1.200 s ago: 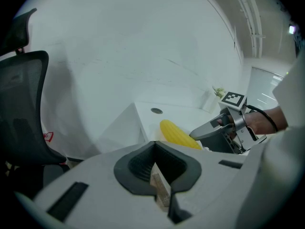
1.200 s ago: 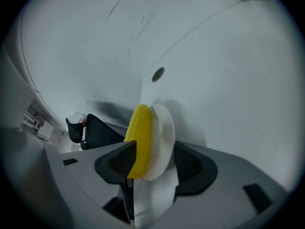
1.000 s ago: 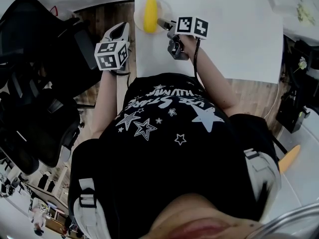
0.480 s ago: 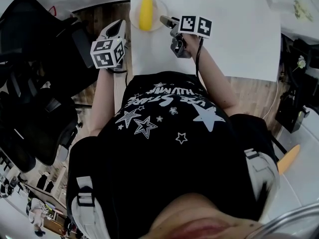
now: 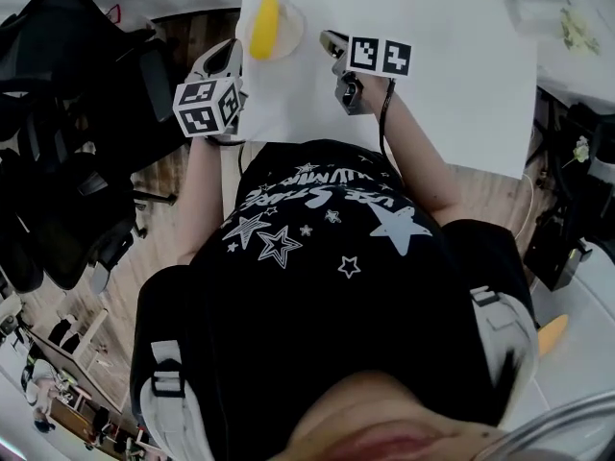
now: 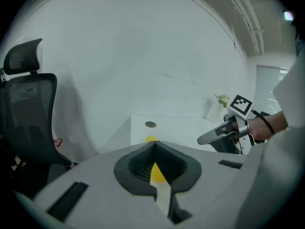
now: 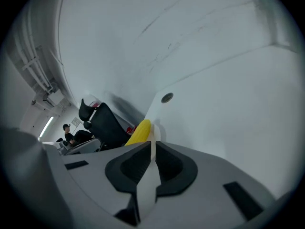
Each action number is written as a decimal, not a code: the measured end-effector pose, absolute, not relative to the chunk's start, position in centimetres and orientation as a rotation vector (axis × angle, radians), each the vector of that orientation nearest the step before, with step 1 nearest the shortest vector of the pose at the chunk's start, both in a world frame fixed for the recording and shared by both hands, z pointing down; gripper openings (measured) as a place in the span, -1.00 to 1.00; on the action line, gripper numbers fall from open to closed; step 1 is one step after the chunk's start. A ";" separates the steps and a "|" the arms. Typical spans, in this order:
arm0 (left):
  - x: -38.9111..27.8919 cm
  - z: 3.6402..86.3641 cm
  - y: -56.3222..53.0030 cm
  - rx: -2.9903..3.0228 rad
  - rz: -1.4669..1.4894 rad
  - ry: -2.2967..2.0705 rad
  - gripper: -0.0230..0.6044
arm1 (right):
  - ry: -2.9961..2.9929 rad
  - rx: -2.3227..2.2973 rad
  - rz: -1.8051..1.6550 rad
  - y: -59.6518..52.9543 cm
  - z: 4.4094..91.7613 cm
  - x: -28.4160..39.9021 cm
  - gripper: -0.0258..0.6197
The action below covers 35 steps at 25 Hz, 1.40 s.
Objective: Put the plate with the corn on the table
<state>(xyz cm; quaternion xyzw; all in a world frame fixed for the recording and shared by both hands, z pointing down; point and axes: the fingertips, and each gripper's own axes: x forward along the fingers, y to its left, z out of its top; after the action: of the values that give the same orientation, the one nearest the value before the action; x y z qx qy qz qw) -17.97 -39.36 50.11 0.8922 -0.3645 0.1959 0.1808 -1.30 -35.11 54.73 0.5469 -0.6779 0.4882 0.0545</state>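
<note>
1. A white table [image 5: 442, 94] fills the top of the head view, with a plain white wall beyond it and a wooden floor [image 5: 159, 219] showing at 8 o'clock.
2. The plate [image 5: 293, 19] rests on the table's near-left corner, at 11 o'clock in the head view. The corn [image 5: 263, 27] lies lengthwise across it. The plate is judged to be set down already, so the task appears finished or nearly so.
3. The left gripper [image 5: 231, 56] is held off the table's left edge, at 7 o'clock from the plate and apart from it. Its jaws are pressed together with nothing gripped, and the corn is only glimpsed beyond them.
4. The right gripper [image 5: 330, 39] is held over the table at 3 o'clock from the plate, near its rim but not touching. Its jaws have just been closing, and they are now clenched with nothing between them. This is read as an idle posture, not a grasp.
5. A black office chair [image 5: 67, 123] stands at 9 o'clock, well apart from the table. A round grommet [image 7: 167, 98] is set in the tabletop beyond the plate, and a small sprig [image 6: 220, 99] stands at the far side.
6. Nothing is seen between either gripper and the plate. The only concern judged is that the plate sits just beside the table's left edge, where a knock could tip it off.
</note>
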 end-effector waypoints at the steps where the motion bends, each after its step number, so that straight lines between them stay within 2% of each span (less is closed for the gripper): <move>1: -17.7 49.8 -38.8 2.517 0.545 -1.046 -0.91 | -2.070 1.644 1.459 -34.7 54.6 -1.0 -0.83; 12: -13.3 49.3 -30.7 2.427 0.523 -1.197 -0.91 | -2.185 1.544 1.406 -29.6 52.9 3.6 -0.90; 21: -12.3 49.9 -22.5 2.293 0.489 -1.378 -0.91 | -2.274 1.330 1.409 -24.0 53.4 5.1 -0.90; 35: -15.6 49.6 -13.3 2.105 0.415 -1.577 -0.91 | -2.337 1.031 1.293 -19.9 53.4 1.0 -0.90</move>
<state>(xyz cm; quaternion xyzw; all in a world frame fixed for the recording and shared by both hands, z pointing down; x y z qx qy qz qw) -15.62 -13.34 49.60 0.7680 -0.5753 0.1514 0.2371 1.04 -19.91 53.38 0.3567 -0.8084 0.4472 0.1387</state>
